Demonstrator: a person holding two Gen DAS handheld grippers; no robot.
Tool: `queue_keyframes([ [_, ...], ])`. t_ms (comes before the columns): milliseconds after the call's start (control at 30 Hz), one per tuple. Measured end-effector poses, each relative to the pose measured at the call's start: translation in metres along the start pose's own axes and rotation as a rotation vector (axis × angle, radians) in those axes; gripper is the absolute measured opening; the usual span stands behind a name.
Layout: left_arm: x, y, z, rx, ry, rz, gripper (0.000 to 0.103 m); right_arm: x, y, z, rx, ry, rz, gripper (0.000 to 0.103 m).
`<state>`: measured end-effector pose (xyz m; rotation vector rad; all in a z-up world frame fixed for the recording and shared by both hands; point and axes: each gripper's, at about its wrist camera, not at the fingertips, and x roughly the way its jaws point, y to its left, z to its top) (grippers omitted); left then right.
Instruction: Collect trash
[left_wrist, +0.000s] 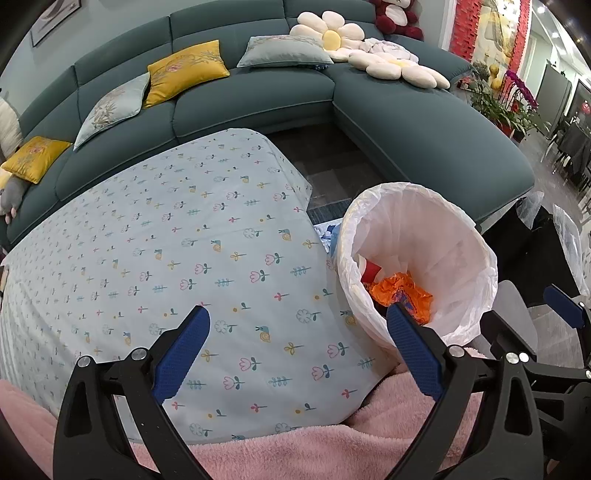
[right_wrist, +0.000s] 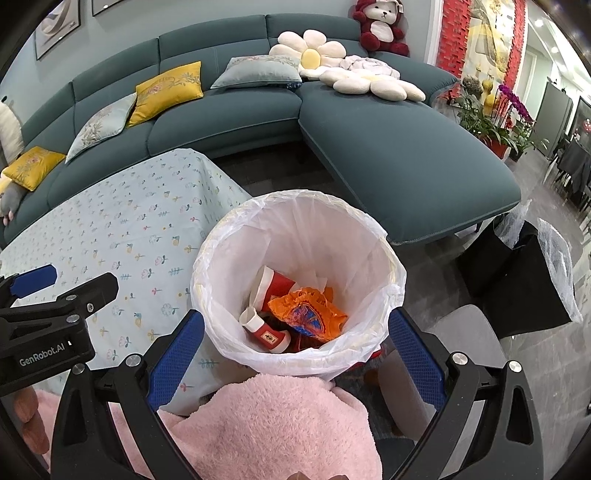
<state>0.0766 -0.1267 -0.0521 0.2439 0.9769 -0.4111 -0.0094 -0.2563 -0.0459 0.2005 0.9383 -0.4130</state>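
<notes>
A trash bin with a white liner (right_wrist: 295, 229) stands beside the table; it also shows in the left wrist view (left_wrist: 424, 229). Inside lie an orange crumpled wrapper (right_wrist: 310, 314) and red-and-white paper cups (right_wrist: 273, 288). The wrapper also shows in the left wrist view (left_wrist: 402, 291). My right gripper (right_wrist: 295, 343) is open and empty, held just above the bin's near rim. My left gripper (left_wrist: 299, 343) is open and empty over the table's near right corner, next to the bin. The left gripper's body (right_wrist: 48, 328) shows at the left of the right wrist view.
The table has a pale floral tablecloth (left_wrist: 166, 258). A teal L-shaped sofa (left_wrist: 406, 122) with cushions stands behind. A pink fluffy fabric (right_wrist: 266, 424) lies below the grippers. Black bags (right_wrist: 517, 280) and a grey stool (right_wrist: 461, 332) are on the right.
</notes>
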Motion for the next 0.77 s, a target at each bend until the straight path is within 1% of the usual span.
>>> queue_keyframes([
  [567, 0.0042, 0.0000, -0.0009, 0.008, 0.013, 0.001, 0.092, 0.0019, -0.0017, 0.0000, 0.002, 0.003, 0.000, 0.096],
  [767, 0.0063, 0.0017, -0.0011, 0.008, 0.012, -0.017, 0.092, 0.0029, -0.0004, 0.0006, 0.004, 0.005, -0.001, 0.096],
])
